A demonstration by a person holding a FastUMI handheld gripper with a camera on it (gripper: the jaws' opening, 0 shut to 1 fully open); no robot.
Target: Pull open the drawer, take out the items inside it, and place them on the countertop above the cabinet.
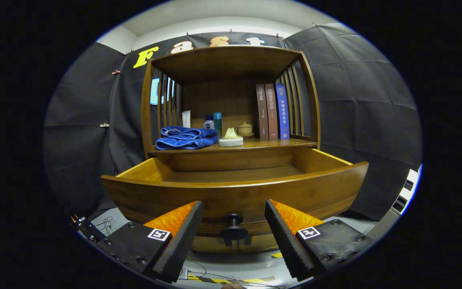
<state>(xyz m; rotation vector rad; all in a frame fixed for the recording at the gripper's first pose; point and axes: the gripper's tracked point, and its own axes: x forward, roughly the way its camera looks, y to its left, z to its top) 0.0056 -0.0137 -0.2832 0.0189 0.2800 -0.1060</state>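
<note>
Gripper view, nearest first: the tongs (234, 230) stand wide apart and have hold of nothing, one finger to each side of the drawer knob (234, 229), neither finger touching it. The dark round knob sits between the fingertips on the front panel of the drawer (235, 192).

Drawer: pulled fully out toward the camera, its curved wooden front just beyond the fingers. What shows of its floor is bare wood; the near part of the interior is hidden behind the front panel.

Countertop — the desk (271, 143) above the drawer — carries the following:
- a folded blue towel (186, 137) at the left;
- a pale cone-shaped item on a white round base (231, 138), just beside the towel;
- a small lidded ceramic pot (245, 129) behind that, further back;
- a white tube (186, 119), a small bottle with a blue cap (209, 122) and a teal bottle (217, 119), standing together toward the rear;
- three upright books (272, 111), two brown and one blue, against the right-hand slatted side.

A wooden top board spans the shelf frame (227, 60) overhead. Below the drawer, cables and striped tape (231, 280) lie on the floor.
</note>
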